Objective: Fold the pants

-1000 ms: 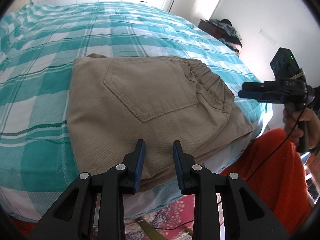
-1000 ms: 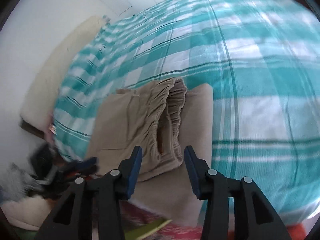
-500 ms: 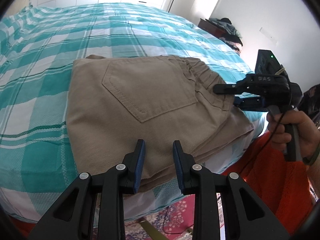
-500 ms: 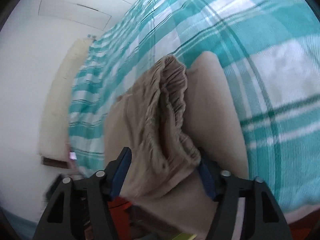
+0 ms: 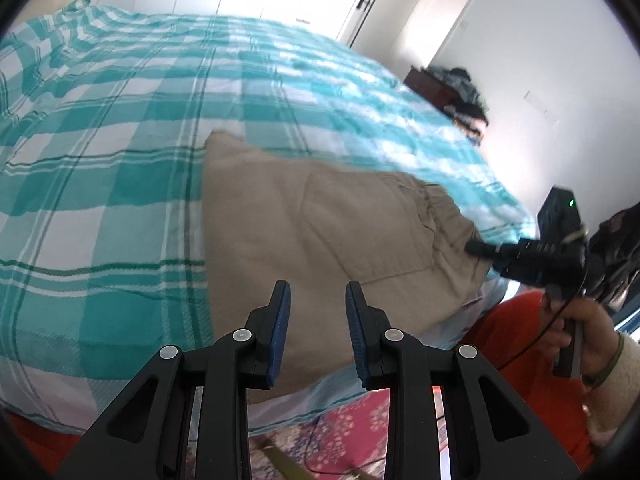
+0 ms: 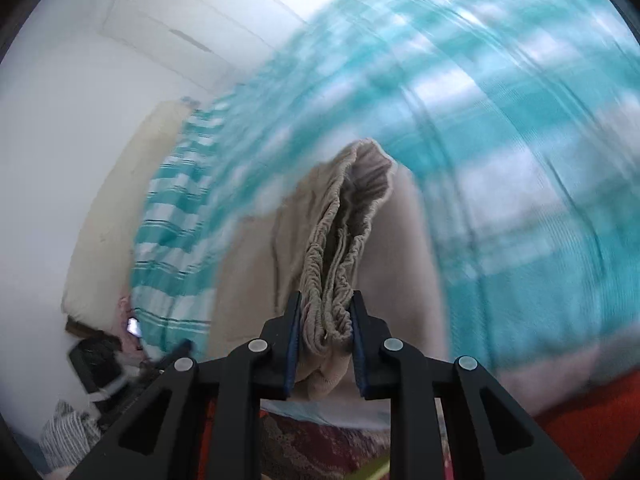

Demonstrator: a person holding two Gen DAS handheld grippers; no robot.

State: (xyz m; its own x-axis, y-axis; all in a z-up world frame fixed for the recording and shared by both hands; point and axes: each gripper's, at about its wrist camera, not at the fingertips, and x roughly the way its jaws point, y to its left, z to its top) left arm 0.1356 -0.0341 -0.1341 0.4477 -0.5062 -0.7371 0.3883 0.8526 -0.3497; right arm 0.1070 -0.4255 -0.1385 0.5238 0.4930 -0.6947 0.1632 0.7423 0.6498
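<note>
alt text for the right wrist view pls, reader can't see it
The right tool has just closed its two blue-padded fingers on the bunched elastic waistband of folded khaki pants. The pants lie on a bed with a teal and white checked cover, which is motion-blurred. White wall to the left.

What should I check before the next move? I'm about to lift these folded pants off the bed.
1. Right claw has closed on the gathered waistband: ok.
2. Left claw holds cloth: not ok, open with nothing between its pads, above the pants.
3. Fold stays neat: cannot tell, picture blurred.
4. All layers caught in the right grip: cannot tell, lower layers hidden.
5. Pants fully on the bedspread: not ok, near edge reaches the bed's side.
</note>
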